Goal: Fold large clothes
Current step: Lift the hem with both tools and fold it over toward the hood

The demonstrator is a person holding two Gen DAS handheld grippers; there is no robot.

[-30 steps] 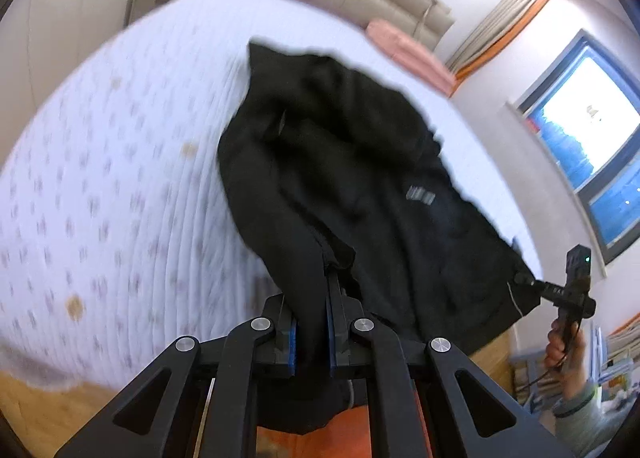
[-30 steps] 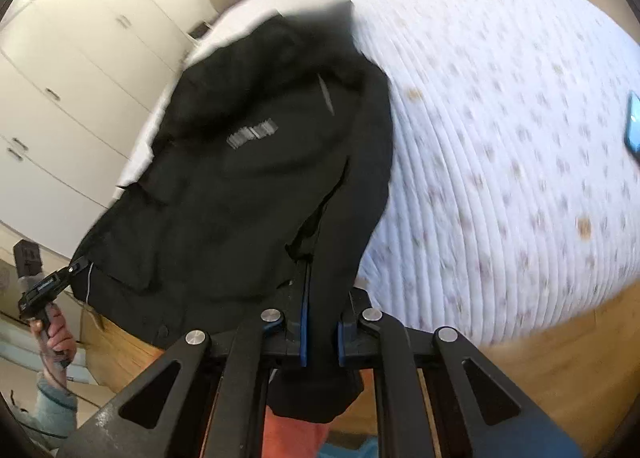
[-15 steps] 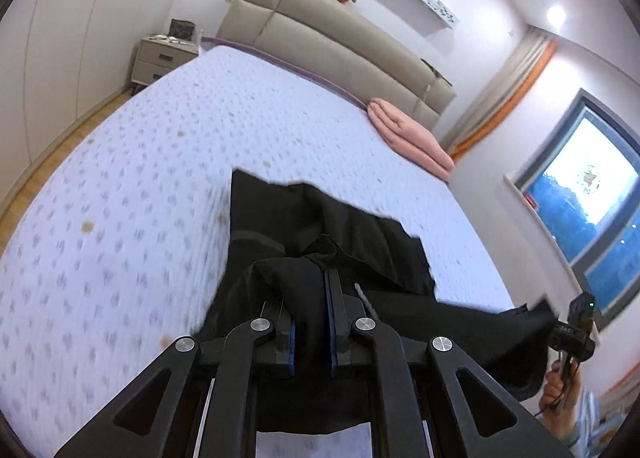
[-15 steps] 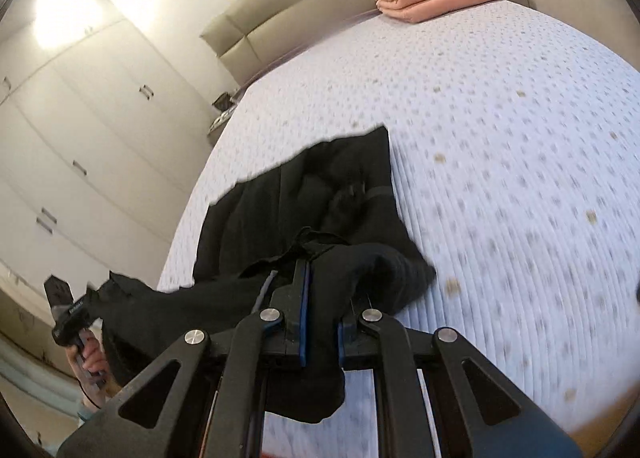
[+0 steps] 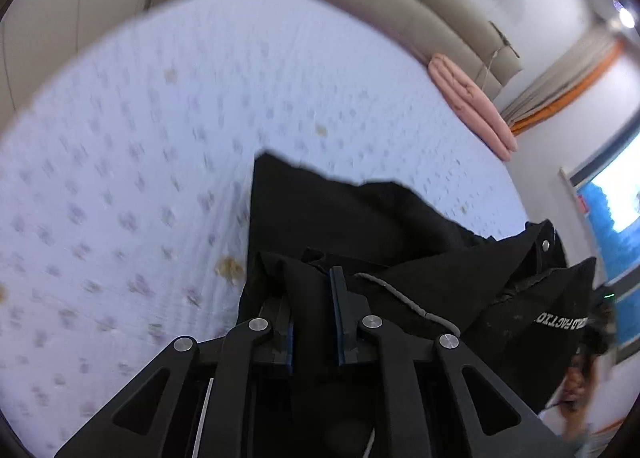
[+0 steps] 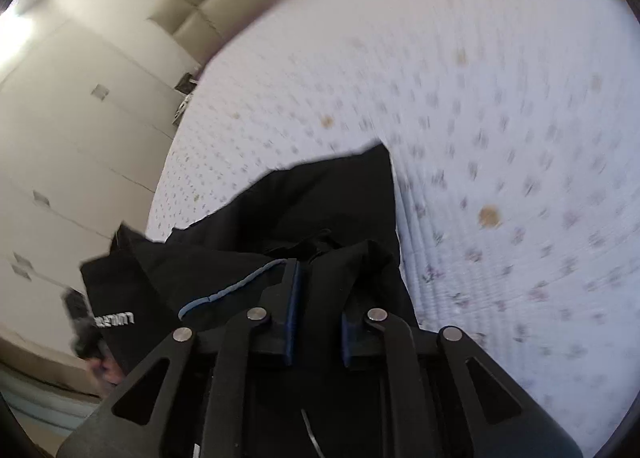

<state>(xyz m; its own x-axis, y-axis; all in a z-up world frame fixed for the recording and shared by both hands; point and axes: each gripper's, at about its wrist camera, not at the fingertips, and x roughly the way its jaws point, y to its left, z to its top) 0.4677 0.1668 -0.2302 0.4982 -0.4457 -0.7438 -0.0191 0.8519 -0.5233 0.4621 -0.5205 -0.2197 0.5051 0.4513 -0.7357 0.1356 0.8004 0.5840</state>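
We carry black hoodie [image 5: 360,225] over bed [image 5: 120,177], folded half draped across flat half. Left gripper [image 5: 314,298] opening, cloth between jaws, no longer pinched. Right gripper [image 6: 318,290] same: jaws parting, cloth loose between. Hoodie directly ahead and under both grippers, long axis running gripper to gripper. Bare bed beyond far hem. Pink blanket [image 5: 472,101] at headboard, well apart.

White spotted bed [image 5: 120,177], black garment [image 5: 340,217] lying folded on it, pink folded blanket [image 5: 472,101] near headboard
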